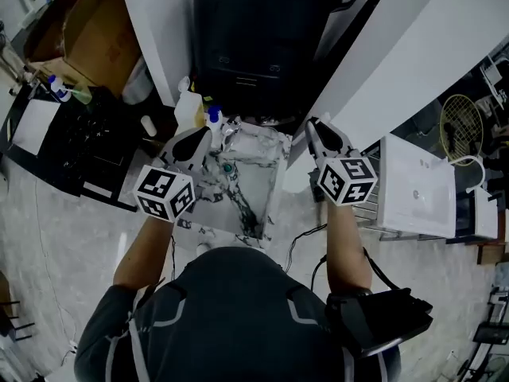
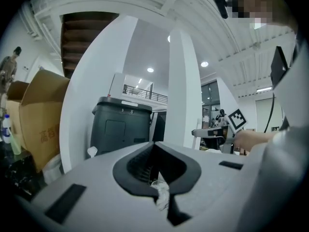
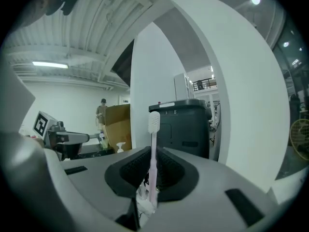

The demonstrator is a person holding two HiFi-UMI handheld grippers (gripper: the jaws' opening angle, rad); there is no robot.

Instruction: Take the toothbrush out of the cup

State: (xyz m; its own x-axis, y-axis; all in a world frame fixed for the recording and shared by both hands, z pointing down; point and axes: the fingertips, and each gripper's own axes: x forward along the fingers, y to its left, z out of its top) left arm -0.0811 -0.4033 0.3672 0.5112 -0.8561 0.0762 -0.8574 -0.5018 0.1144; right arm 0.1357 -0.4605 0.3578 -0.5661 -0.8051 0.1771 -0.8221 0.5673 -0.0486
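My right tongs (image 3: pixel 149 197) are clenched on the toothbrush (image 3: pixel 153 149), pinching it low on the handle at the very tips. That settles the relation that matters. The brush is not off to any side of the tongs but in them, and its long axis stands upright, running from 6 o'clock at the pinch to 12 o'clock at the head, square across the line the tongs point along. So the right hand has it. The left tongs (image 2: pixel 161 197) sit off at 9 o'clock from the right ones, shut, with no cup and no brush between them.

The brush is slim and straight, with a pale pink handle and a small whitish head on top, and it stands clear against the dark bin (image 3: pixel 183 124) behind it. Nothing touches it except my pads.

In the head view both tongs are held above the marbled tabletop (image 1: pixel 262 189). I think the cup is somewhere on it between them, but the picture is too dark and busy for me to pick it out. I judge the brush to be free of the cup, so any next move only has to keep it upright.
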